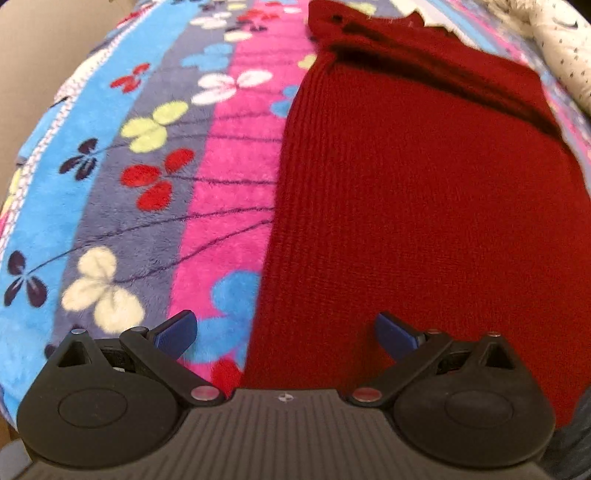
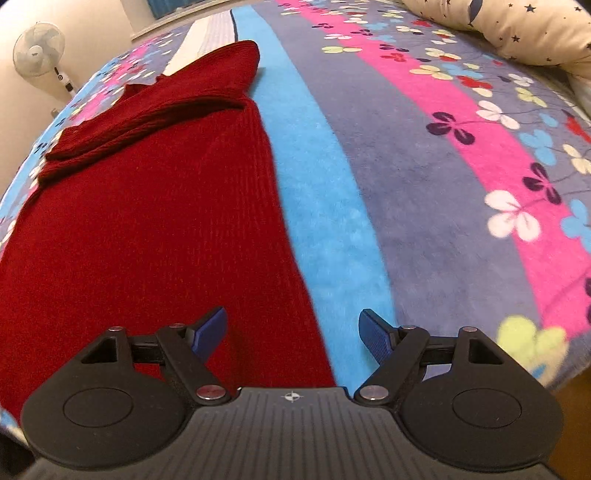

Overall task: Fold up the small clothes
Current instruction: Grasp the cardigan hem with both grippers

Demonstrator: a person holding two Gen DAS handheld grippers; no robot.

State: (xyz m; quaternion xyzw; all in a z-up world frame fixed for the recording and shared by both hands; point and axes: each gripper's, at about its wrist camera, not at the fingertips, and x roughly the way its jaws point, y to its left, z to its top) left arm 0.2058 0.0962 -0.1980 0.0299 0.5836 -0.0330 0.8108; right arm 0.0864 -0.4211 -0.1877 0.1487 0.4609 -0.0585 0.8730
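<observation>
Item under inspection: one dark red knitted garment, laid flat on a bed covered by a striped, flower-printed blanket. The knit lies lengthwise, its far end at 12 o'clock in both wrist views. There, a part that appears to be a sleeve lies crosswise over the body. I judge this as a first fold already made, which would explain the narrow, near-rectangular outline of the piece.

Left hand-held gripper: jaws stand wide apart, nothing between the pads. The left pad hangs over the blanket, the right pad over the knit, so the gripper straddles the garment's left long edge at its near end. Whether the pads touch the cloth cannot be told.

Right hand-held gripper: jaws likewise spread and empty. The left pad is over the red knit, the right pad over the blue stripe of the blanket, straddling the right long edge.

Assessment: the two grippers are set symmetrically, one to each near corner, evidently so that the hem can be pinched at both sides and carried toward 12 o'clock over the folded part. The grasp is not yet made.

Other items: a star-printed pillow at 1 o'clock and a standing fan at 10 o'clock in the right view, both well apart from the work.
</observation>
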